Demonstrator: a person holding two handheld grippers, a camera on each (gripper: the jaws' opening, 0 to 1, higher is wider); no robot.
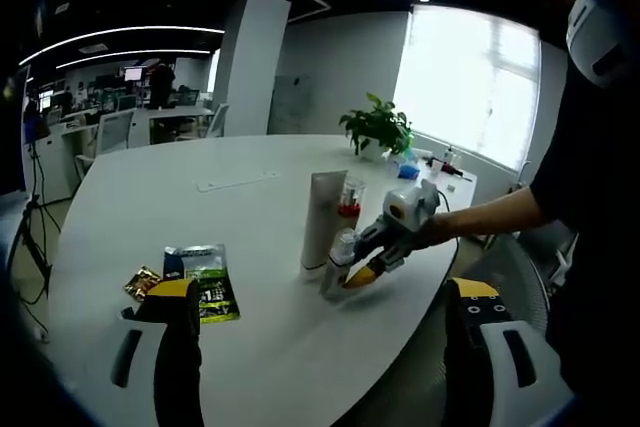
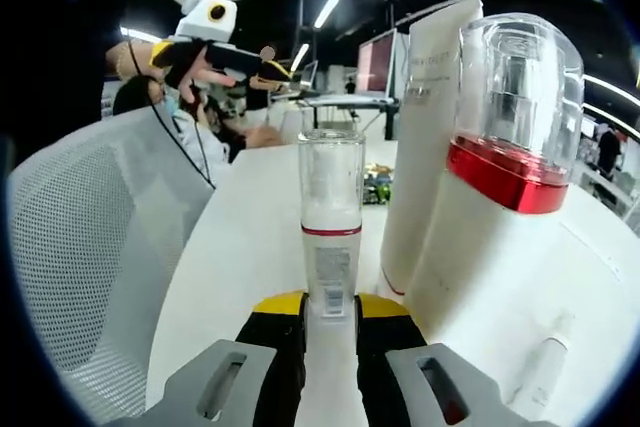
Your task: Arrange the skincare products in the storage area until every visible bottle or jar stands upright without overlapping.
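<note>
Right gripper [image 2: 328,322], bottom centre of right gripper view, is clamping a slim clear-capped bottle [image 2: 331,222] upright on the white table [image 2: 240,247], w/ a tall white tube [image 2: 425,137] and red-banded bottle [image 2: 500,177] standing right beside it. Left gripper [image 1: 325,297] is hanging wide open, holding nothing. Packets [image 1: 205,282] are lying flat at lower left of left gripper view. Seems nearly done. Label text too small to read.

Bare table [image 1: 150,197] is lying open beyond the left gripper [image 1: 325,297], with only snack packets [image 1: 200,282] just ahead of its jaws. The white tube [image 2: 425,147] and red-banded bottle [image 2: 505,207] are crowding the slim bottle [image 2: 330,227] on one side, while a mesh chair [image 2: 90,247] is standing near the table edge.
</note>
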